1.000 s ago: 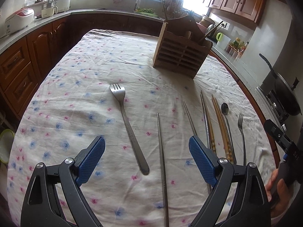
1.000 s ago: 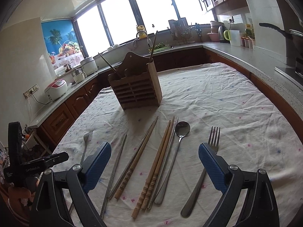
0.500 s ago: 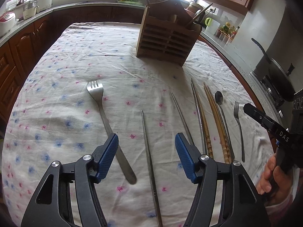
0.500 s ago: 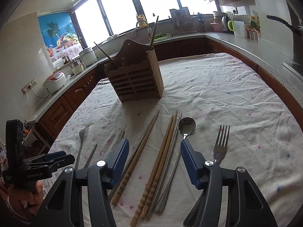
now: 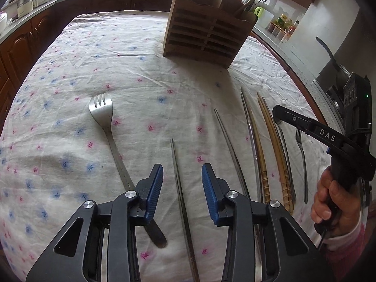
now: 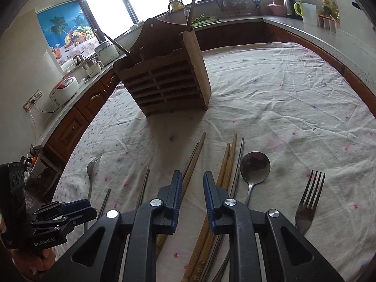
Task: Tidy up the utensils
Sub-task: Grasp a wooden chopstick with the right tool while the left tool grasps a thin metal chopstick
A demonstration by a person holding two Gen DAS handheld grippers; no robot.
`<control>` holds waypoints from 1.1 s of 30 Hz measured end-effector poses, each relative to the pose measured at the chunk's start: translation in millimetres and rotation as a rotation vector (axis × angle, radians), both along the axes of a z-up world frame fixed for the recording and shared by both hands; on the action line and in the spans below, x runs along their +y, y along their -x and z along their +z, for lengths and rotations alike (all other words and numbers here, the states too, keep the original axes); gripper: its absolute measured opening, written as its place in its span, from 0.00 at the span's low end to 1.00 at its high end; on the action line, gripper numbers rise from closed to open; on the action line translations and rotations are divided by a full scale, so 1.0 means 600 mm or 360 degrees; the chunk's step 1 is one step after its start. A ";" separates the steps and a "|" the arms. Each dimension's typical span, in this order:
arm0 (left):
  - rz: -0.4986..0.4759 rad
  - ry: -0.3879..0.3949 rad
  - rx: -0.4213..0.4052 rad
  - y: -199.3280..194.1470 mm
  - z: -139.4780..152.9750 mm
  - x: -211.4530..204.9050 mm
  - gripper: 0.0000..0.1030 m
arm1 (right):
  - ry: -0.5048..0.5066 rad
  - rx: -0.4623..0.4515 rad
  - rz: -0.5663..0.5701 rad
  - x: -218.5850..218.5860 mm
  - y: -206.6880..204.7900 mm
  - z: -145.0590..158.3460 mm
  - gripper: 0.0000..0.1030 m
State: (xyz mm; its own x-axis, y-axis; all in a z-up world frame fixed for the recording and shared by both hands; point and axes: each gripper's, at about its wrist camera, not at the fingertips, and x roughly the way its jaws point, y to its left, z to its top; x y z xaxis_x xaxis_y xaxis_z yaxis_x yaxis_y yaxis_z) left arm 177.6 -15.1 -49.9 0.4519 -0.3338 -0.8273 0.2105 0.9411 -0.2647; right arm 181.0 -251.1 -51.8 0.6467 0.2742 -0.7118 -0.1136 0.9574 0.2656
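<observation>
Utensils lie in a row on the flowered tablecloth (image 5: 131, 54). In the left wrist view my left gripper (image 5: 182, 176) is open with narrowed jaws, low over a metal chopstick (image 5: 178, 183), with a large fork (image 5: 105, 127) to its left. In the right wrist view my right gripper (image 6: 192, 183) is open by a small gap and empty, above dark wooden chopsticks (image 6: 193, 155) and light bamboo chopsticks (image 6: 229, 159). A spoon (image 6: 255, 164) and a small fork (image 6: 309, 197) lie to its right. The wooden utensil holder (image 6: 164, 80) stands behind and also shows in the left wrist view (image 5: 206, 35).
Counters with wooden cabinets ring the table. A rice cooker (image 6: 64, 89) and pots sit on the left counter. A black pan (image 5: 329, 54) sits on the stove at the right. The right gripper's body (image 5: 329, 141) shows at the right of the left wrist view.
Both grippers have narrowed their jaws from wide open and moved forward and lower over the utensils. The left one has centred on the metal chopstick.
</observation>
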 end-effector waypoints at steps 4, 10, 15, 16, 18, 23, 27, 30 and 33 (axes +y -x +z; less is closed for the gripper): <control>-0.0026 -0.0010 0.0031 -0.008 -0.006 -0.005 0.30 | 0.0039 0.0039 -0.0028 -0.003 -0.025 -0.012 0.18; -0.0064 -0.0036 0.0053 -0.014 -0.015 -0.012 0.28 | 0.0086 0.0108 -0.0062 -0.012 -0.051 -0.031 0.18; -0.0092 -0.0060 0.0051 -0.021 -0.016 -0.015 0.26 | 0.0099 0.0148 -0.0061 -0.009 -0.069 -0.043 0.17; -0.0095 -0.0066 0.0052 -0.024 -0.017 -0.015 0.25 | 0.0118 0.0146 -0.0059 -0.007 -0.072 -0.043 0.17; -0.0108 -0.0082 0.0055 -0.027 -0.017 -0.017 0.24 | 0.0137 0.0151 -0.0062 -0.006 -0.083 -0.043 0.15; -0.0115 -0.0158 0.0032 -0.028 -0.018 -0.023 0.11 | 0.0209 0.0149 -0.0039 0.006 -0.100 -0.043 0.16; -0.0117 -0.0153 0.0022 -0.031 -0.020 -0.018 0.05 | 0.0252 0.0120 -0.0030 0.011 -0.095 -0.044 0.16; -0.0149 -0.0245 -0.0012 -0.029 -0.019 -0.031 0.04 | 0.0283 0.0106 -0.0046 0.013 -0.093 -0.045 0.10; -0.0149 -0.0263 -0.0009 -0.031 -0.018 -0.035 0.04 | 0.0245 0.0105 -0.0063 0.009 -0.092 -0.044 0.08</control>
